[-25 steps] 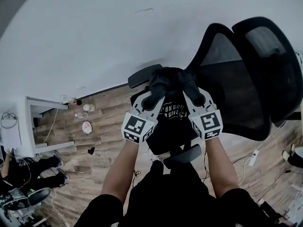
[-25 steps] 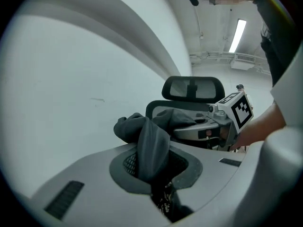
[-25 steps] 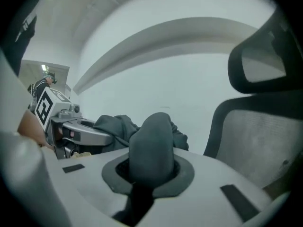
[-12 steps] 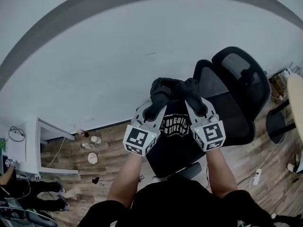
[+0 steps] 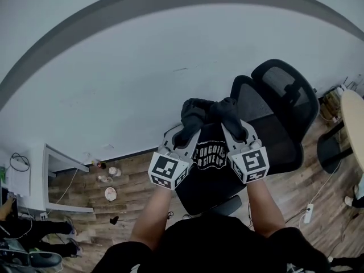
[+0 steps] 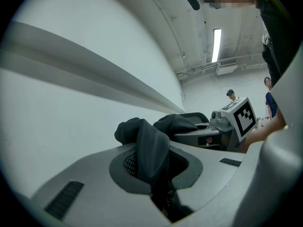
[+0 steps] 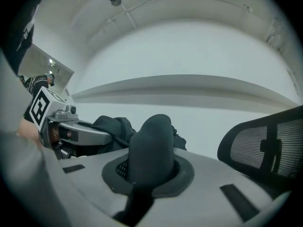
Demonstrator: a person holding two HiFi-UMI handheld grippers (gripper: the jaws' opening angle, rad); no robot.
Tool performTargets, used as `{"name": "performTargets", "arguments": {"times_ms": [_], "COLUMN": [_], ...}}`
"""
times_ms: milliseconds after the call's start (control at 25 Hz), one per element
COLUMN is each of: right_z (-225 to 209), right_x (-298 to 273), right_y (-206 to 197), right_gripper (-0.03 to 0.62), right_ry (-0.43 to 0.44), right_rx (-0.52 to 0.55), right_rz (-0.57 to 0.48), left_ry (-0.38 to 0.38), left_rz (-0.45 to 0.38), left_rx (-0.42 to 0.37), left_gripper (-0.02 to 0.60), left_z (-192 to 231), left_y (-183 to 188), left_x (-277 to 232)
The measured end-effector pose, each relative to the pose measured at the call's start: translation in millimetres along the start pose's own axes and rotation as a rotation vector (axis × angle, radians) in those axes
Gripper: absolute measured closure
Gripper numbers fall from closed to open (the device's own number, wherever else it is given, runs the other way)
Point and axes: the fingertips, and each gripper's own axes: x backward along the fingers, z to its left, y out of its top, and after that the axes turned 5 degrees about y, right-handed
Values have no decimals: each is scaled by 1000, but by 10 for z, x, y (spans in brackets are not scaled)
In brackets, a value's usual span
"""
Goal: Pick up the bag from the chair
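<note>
A black bag [image 5: 209, 152] with white lettering hangs in the air in front of the black mesh office chair [image 5: 281, 112], held up by its two handles. My left gripper [image 5: 186, 131] is shut on the bag's left handle [image 6: 150, 148], whose black fabric bunches above the jaws. The right handle [image 7: 152, 148] is clamped in my right gripper [image 5: 233, 127], also shut. In the head view both grippers sit side by side at chest height, the bag's body dangling below and between them. The chair stands just to the right, behind the bag.
A pale wall fills the upper half of the head view. Wooden floor [image 5: 133, 169] lies below, with small items [image 5: 110, 193] on it near a white cabinet [image 5: 62, 181] at the left. A round table edge [image 5: 354, 129] and cables sit at the right.
The bag has been lifted up off the chair seat, both grippers still closed on its handles. The head view tilted upward, so the chair now sits smaller and lower right.
</note>
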Motion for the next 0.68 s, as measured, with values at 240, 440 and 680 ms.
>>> {"name": "performTargets", "arguments": {"times_ms": [240, 440, 680], "right_z": [22, 28, 24], "right_x": [28, 40, 42], "right_y": [-20, -47, -79], "right_gripper": [540, 540, 541], "right_ry": [-2, 0, 10], "right_rx": [3, 1, 2], "right_rz": [-4, -2, -7], "left_ry": [3, 10, 14], "left_rz": [7, 13, 14], "left_rx": [7, 7, 3], "left_gripper": [518, 518, 518], "left_z": [-31, -47, -59], "left_y": [-25, -35, -54], "left_x": [25, 26, 10]}}
